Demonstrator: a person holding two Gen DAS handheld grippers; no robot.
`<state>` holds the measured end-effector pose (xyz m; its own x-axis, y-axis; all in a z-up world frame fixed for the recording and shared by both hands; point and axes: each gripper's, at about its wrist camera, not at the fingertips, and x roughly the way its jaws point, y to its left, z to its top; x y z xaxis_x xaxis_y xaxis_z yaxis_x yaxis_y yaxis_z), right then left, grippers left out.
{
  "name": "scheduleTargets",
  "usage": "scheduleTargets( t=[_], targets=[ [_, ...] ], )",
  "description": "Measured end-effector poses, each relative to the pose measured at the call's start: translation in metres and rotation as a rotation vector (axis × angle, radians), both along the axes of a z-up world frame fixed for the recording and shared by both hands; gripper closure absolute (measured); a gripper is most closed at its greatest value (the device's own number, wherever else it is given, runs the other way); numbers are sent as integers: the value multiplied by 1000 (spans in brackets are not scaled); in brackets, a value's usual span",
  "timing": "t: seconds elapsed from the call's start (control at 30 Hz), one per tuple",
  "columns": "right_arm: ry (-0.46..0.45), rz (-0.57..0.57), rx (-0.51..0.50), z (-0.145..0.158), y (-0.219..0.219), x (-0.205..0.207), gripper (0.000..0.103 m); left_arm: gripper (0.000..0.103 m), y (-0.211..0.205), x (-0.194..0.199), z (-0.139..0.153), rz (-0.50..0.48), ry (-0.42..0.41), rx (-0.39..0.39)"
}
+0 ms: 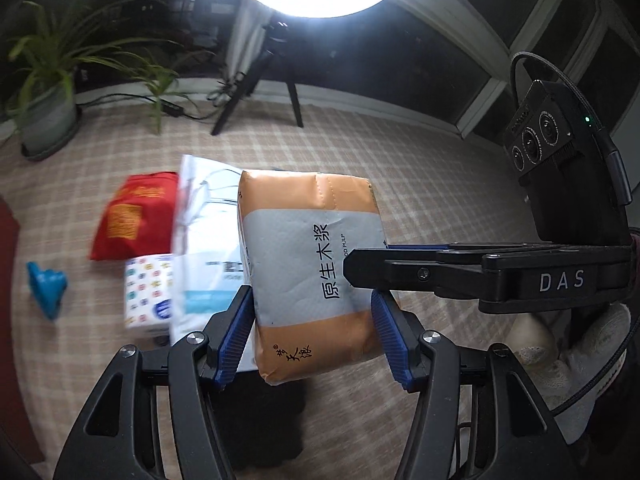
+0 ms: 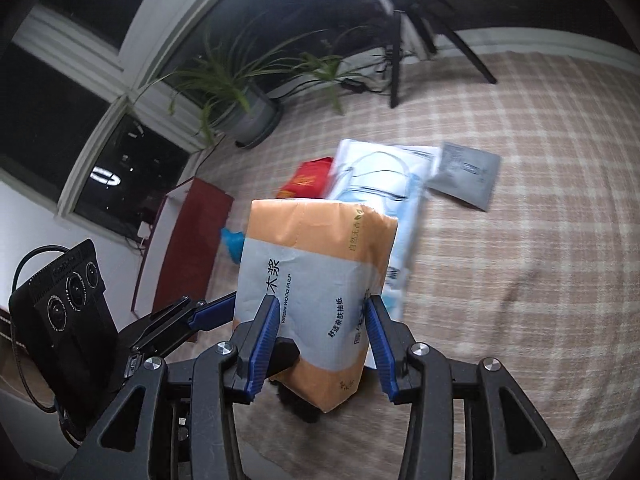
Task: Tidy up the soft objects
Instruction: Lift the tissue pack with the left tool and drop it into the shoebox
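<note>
An orange and grey tissue pack (image 1: 316,264) with printed Chinese text hangs above the checked cloth (image 1: 440,208), held from two sides. My left gripper (image 1: 312,320) has its blue pads pressed on the pack's two long sides. My right gripper (image 2: 320,328) clamps the same tissue pack (image 2: 316,280) near its lower end, and its black fingers (image 1: 384,268) reach in from the right in the left wrist view. On the cloth behind lie a red soft pack (image 1: 132,216), a white and blue plastic bag (image 1: 208,232) and a small patterned tissue pack (image 1: 148,292).
A blue item (image 1: 46,288) lies at the left, a grey pouch (image 2: 464,174) beyond the white bag. A dark red box (image 2: 188,248) stands at the cloth's edge. A potted plant (image 1: 48,116) and a ring-light tripod (image 1: 260,92) stand at the far side. A black object (image 1: 264,420) lies under the pack.
</note>
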<state>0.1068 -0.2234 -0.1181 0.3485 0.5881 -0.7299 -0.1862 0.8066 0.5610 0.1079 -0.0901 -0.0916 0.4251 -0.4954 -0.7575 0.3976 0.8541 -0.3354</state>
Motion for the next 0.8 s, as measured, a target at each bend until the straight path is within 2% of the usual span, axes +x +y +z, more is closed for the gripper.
scheduleTargets(
  t=[0.43, 0.8],
  targets=[
    [-90, 187, 3, 40, 141, -9, 62, 45, 127, -45, 32, 208, -98, 8],
    [-139, 342, 1, 53, 271, -14, 62, 45, 235, -73, 34, 396, -127, 33]
  ],
)
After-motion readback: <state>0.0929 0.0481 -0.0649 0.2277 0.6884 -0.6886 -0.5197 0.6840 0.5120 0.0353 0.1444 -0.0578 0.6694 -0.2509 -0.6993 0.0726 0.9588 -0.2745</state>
